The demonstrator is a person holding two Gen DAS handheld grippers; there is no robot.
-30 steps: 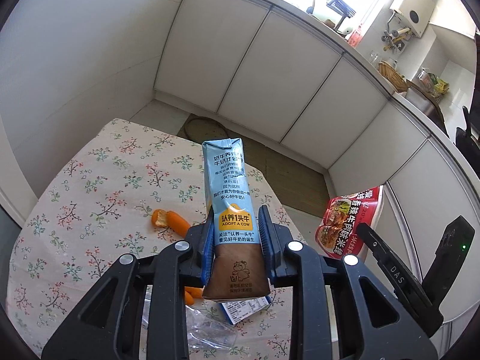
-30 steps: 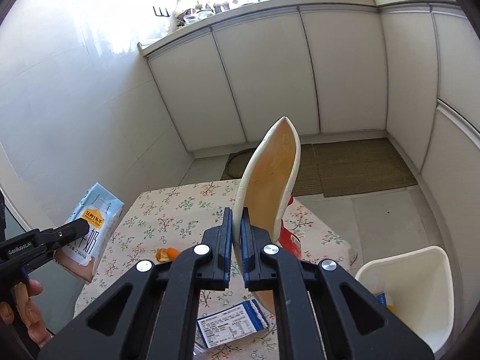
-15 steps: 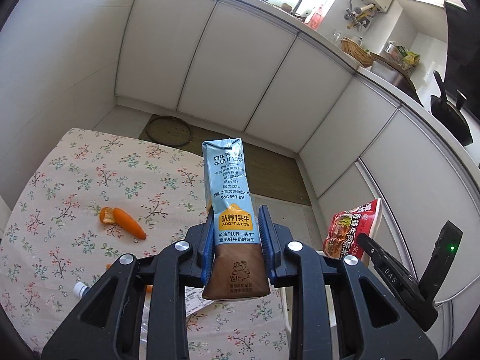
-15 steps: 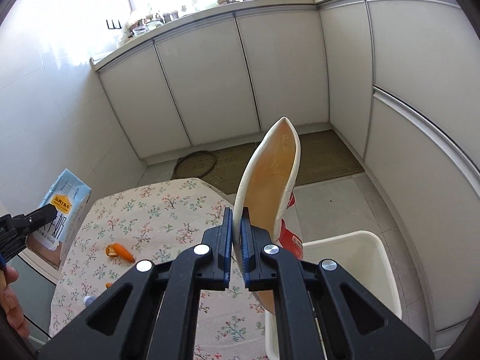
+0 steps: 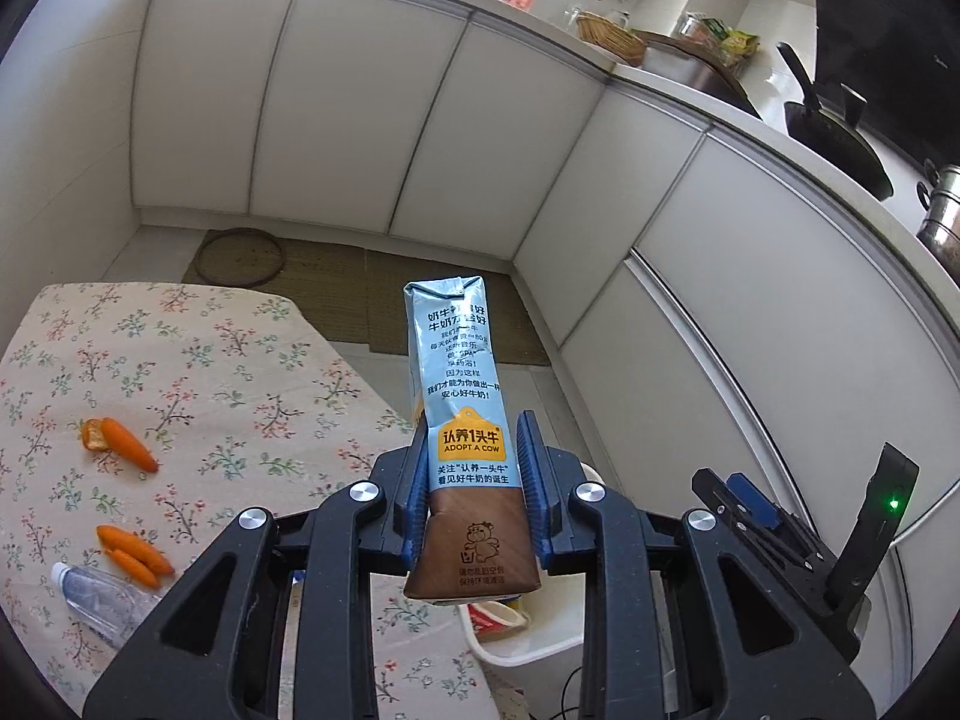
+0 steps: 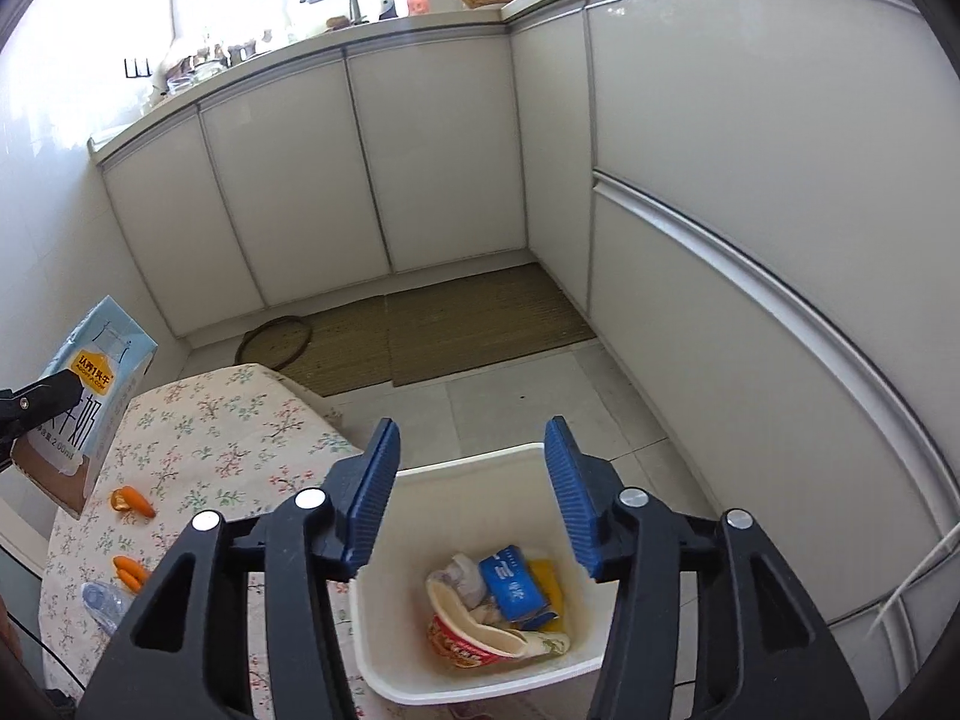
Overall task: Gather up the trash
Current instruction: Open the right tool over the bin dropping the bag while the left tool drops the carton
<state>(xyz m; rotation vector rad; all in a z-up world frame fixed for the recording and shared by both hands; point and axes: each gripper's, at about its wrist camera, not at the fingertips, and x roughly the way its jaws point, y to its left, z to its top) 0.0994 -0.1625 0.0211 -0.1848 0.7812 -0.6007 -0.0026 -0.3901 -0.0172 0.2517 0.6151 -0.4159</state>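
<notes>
Trash fills the bottom of the white bin [image 6: 480, 681], which stands on the floor just off the right edge of the table [image 6: 240, 420]: a crushed red-and-white paper cup [image 6: 480, 636], a blue packet [image 6: 510, 585], some crumpled white paper and something yellow lie there together. Right gripper [image 6: 474, 495] hangs over the bin's opening with its blue pads wide apart and opening, and nothing is between them. Left gripper [image 5: 474, 486] pinches a light-blue and brown milk carton [image 5: 459, 396] by its lower half, blue pads pressed to both narrow sides; the carton stands nearly upright with its folded top far from the camera. In the left wrist view this carton is above the table's right edge, with the bin's rim partly showing below it. From the right wrist view the same carton appears at the far left, held over the table in a black jaw. On the floral tablecloth lie a carrot [image 5: 123, 444] with a bit of orange peel beside it, two more carrot pieces [image 5: 132, 552] nearer, and a clear plastic bottle [image 5: 99, 597] lying on its side at the near left. Beyond the table a woven mat [image 6: 432, 330] covers the floor in front of white cabinets [image 6: 372, 162].
</notes>
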